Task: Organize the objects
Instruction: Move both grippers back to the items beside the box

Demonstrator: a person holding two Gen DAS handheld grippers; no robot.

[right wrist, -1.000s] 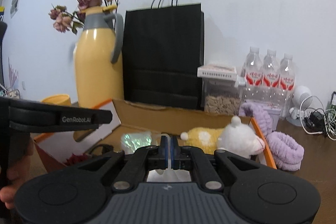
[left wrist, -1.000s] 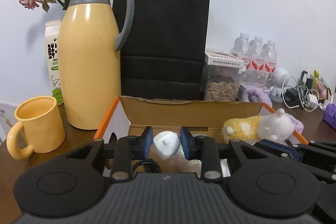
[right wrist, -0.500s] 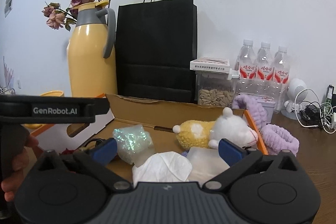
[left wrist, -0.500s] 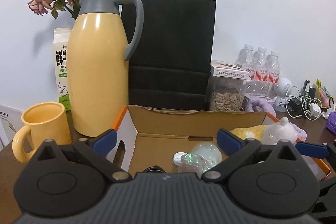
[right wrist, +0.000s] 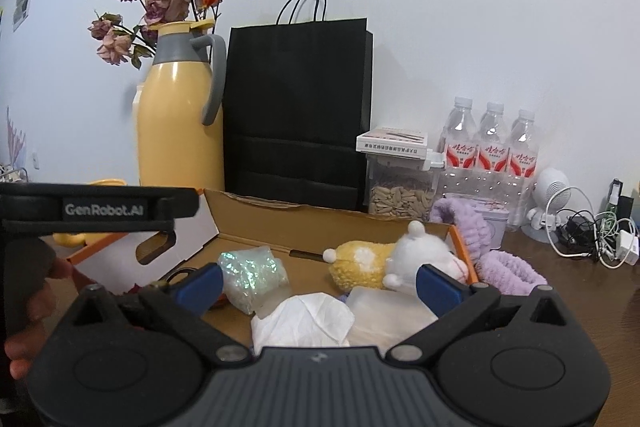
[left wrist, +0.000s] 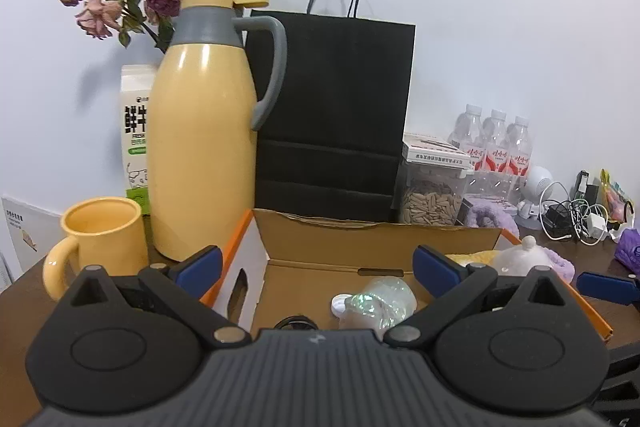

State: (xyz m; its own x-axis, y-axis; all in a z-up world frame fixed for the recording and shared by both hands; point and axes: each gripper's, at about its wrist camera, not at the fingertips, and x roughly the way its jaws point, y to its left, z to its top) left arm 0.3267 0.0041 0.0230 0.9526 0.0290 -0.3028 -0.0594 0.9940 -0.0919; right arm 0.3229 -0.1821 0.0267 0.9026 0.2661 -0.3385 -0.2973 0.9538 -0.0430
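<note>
With both my left gripper (left wrist: 316, 269) and right gripper (right wrist: 320, 281) spread wide and empty above the cardboard box (right wrist: 320, 223), I should clear its rim before reaching for the purple headband (right wrist: 508, 267) at three o'clock.

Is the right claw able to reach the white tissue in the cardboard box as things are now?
Probably yes. The right claw stands wide open just above the white tissue, which lies on top inside the cardboard box. Nothing covers it; the plush toy lies further back.
</note>
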